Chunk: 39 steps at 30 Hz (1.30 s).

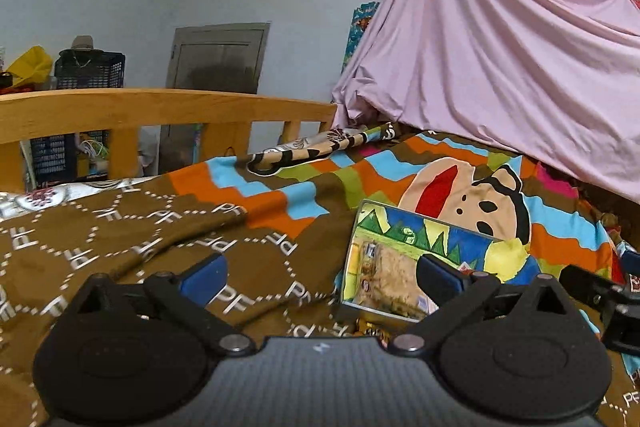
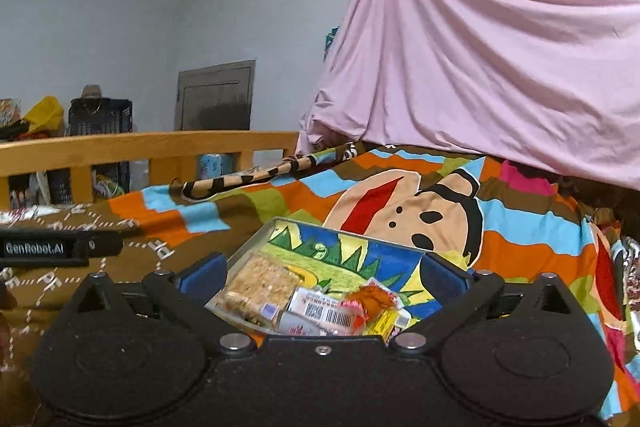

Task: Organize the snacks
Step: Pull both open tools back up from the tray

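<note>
A shallow metal tray with a colourful painted bottom [image 2: 340,247] lies on the bed. It holds a granola-like bar [image 2: 260,285], barcoded white packets [image 2: 320,311] and an orange-red wrapped snack [image 2: 374,301]. My right gripper [image 2: 320,277] is open and empty, its jaws spread just before the tray's near edge. My left gripper [image 1: 320,277] is open and empty, to the left of the same tray [image 1: 416,251]; its right finger [image 1: 438,277] overlaps the tray in view. The left gripper's body also shows in the right wrist view [image 2: 60,249].
The bed is covered by a brown patterned blanket [image 1: 120,247] and a colourful cartoon blanket [image 2: 520,227]. A wooden bed rail [image 1: 160,111] runs along the far left. A pink sheet [image 1: 500,67] hangs at the right. Dark crates [image 1: 90,69] stand behind the rail.
</note>
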Tool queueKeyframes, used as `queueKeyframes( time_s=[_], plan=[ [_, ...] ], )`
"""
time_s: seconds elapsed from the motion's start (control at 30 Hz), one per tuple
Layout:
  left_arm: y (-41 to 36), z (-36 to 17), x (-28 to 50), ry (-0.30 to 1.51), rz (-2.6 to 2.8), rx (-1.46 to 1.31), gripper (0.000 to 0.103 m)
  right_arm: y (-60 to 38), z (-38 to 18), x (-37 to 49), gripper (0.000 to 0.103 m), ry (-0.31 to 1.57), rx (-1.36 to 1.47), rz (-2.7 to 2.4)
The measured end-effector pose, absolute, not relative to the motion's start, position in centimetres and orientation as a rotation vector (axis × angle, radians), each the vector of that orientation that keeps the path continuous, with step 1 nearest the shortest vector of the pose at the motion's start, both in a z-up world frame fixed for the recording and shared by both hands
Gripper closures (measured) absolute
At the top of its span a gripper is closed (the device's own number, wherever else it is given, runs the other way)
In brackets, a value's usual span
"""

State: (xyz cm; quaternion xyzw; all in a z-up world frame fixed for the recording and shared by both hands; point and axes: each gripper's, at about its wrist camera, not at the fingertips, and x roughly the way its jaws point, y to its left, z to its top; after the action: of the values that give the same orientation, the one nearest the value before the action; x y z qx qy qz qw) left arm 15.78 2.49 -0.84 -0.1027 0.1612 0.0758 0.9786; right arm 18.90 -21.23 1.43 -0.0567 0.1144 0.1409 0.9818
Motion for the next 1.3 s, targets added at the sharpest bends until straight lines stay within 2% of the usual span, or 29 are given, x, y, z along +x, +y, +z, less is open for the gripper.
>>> queueKeyframes(
  time_s=[0.3,0.73,0.93,1.3],
  plan=[
    [1.7,-0.2,12.0,0.335,0.162,-0.111,0.0,-21.1,1.3,15.5,0.001,0.259,-0.146,0.289],
    [2.2,-1.1,9.8,0.518,0.16,-0.077,0.0,-20.5,-0.6,13.6,0.001,0.473,-0.186,0.3],
    [2.7,-1.7,10.3,0.601,0.172,-0.101,0.0,-19.9,-1.9,13.3,0.001,0.557,-0.22,0.3],
    [3.8,-2.1,13.0,0.73,0.024,-0.146,0.0,-19.2,-2.7,14.4,0.001,0.604,-0.228,0.346]
  ],
)
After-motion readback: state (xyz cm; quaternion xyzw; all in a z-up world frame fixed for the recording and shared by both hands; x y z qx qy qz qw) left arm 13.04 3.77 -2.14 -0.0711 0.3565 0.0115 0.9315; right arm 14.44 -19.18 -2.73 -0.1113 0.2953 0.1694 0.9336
